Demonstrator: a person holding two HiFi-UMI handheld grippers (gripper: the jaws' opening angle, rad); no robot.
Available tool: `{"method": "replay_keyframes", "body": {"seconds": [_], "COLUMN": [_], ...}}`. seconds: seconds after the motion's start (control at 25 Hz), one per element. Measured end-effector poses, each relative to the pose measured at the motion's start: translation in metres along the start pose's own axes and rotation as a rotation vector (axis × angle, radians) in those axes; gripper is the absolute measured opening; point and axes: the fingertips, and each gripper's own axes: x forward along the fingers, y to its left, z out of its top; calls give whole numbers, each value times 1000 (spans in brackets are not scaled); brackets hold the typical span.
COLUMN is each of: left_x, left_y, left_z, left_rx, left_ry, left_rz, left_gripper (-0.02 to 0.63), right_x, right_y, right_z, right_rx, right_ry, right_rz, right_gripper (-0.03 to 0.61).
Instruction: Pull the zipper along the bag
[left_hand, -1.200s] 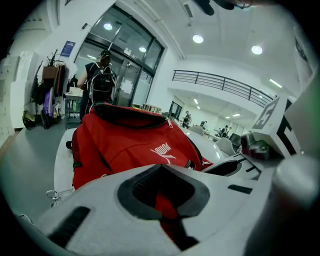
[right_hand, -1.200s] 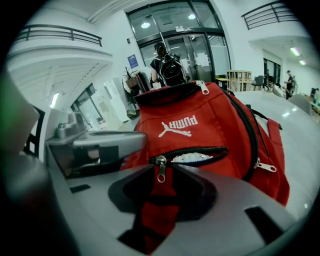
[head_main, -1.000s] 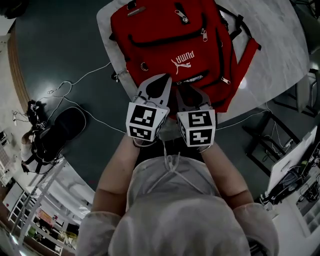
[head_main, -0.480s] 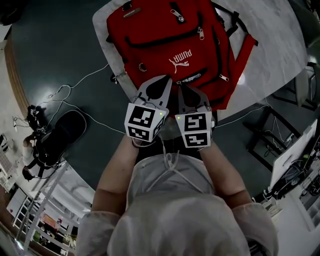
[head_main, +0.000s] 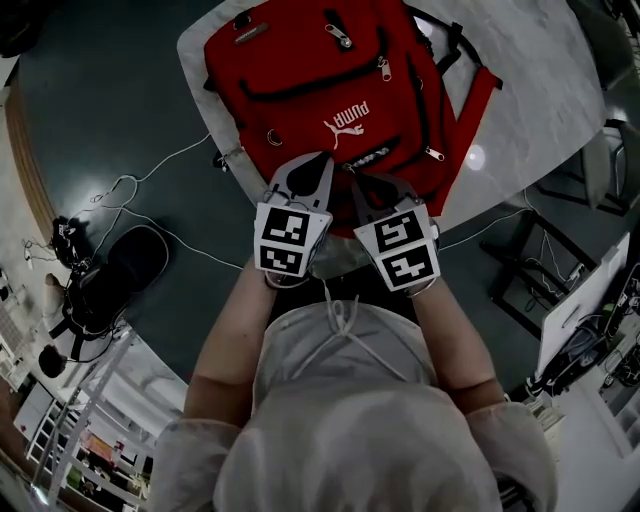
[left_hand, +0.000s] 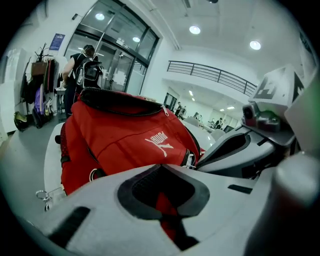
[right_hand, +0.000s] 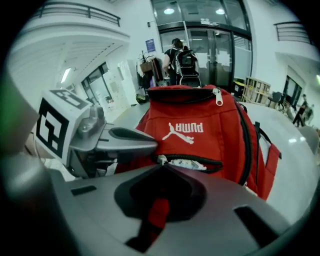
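Observation:
A red backpack lies flat on a white marble table. Its front pocket zipper under the white logo is partly undone, with pale contents showing. Both grippers sit side by side at the bag's near edge. My right gripper has its jaws together at the zipper's left end, where the small metal zipper pull pokes up at the tips. My left gripper is shut, its tips on red fabric just left of the zipper; I cannot tell whether fabric is pinched. The left gripper view shows the bag straight ahead.
The table edge runs just under the grippers. White cables and a black bag lie on the dark floor at left. Dark table frames stand at right. A person with a backpack stands far behind, by glass doors.
The head view has shifted, so bag and grippers sit slightly higher and further left. Both grippers keep their places on the bag, jaws still together.

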Motion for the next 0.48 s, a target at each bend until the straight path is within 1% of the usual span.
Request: {"method": "replay_keyframes", "body": {"seconds": [0.08, 0.12, 0.24, 0.36, 0.48], "left_x": [0, 1, 2, 2, 2], "left_y": [0, -1, 0, 3, 6], "left_z": [0, 0, -1, -1, -2], "left_rx": [-1, 4, 10, -10, -27], "left_ry": [10, 16, 28, 32, 35], "left_rz": [7, 10, 22, 38, 56], "left_gripper": [20, 20, 20, 20, 20], "right_x": [-1, -1, 0, -2, -3], "right_y": [-5, -8, -14, -25, -32], "right_z": [0, 0, -1, -1, -1], "right_rx": [-66, -79, -70, -103, -109], "right_ry": [19, 24, 24, 35, 36], "right_rz": [-16, -18, -5, -18, -9], "right_gripper": [26, 26, 26, 26, 26]}}
